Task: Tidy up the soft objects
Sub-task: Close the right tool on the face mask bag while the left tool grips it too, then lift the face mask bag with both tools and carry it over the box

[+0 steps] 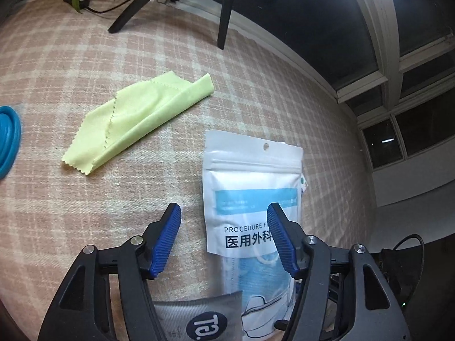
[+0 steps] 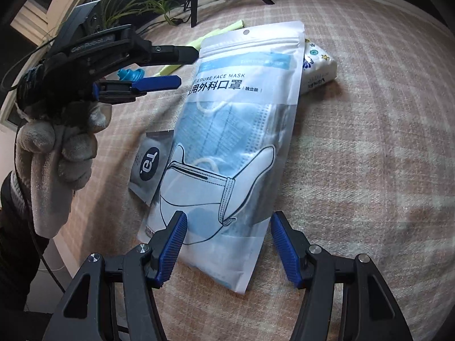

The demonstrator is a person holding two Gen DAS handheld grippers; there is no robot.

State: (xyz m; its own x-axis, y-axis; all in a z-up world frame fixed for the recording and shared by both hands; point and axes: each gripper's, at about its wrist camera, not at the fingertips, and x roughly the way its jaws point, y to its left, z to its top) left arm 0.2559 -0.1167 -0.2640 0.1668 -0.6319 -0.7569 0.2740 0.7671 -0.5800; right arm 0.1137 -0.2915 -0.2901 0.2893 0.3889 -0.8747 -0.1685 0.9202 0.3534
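A white pack of blue face masks [image 2: 241, 113] lies flat on the checked pink cloth. My right gripper [image 2: 229, 217] is open and hangs over the pack's lower end, one pad at either side, neither pressing on it. My left gripper [image 1: 224, 210] is open too, with nothing between its pads; its right finger [image 1: 280, 236] overlaps the mask pack [image 1: 250, 182]. In the right wrist view the left gripper [image 2: 187, 66] sits by the pack's upper left edge, held by a gloved hand [image 2: 57, 147]. A folded yellow-green cloth [image 1: 136, 119] lies farther back to the left.
A grey sachet [image 2: 150, 162] is tucked beside and partly under the pack. A patterned tissue pack [image 2: 318, 68] lies behind the mask pack's top right. A blue ring-shaped object [image 1: 7, 139] sits at the left edge. Black chair legs [image 1: 224, 11], cables and a plant stand at the back.
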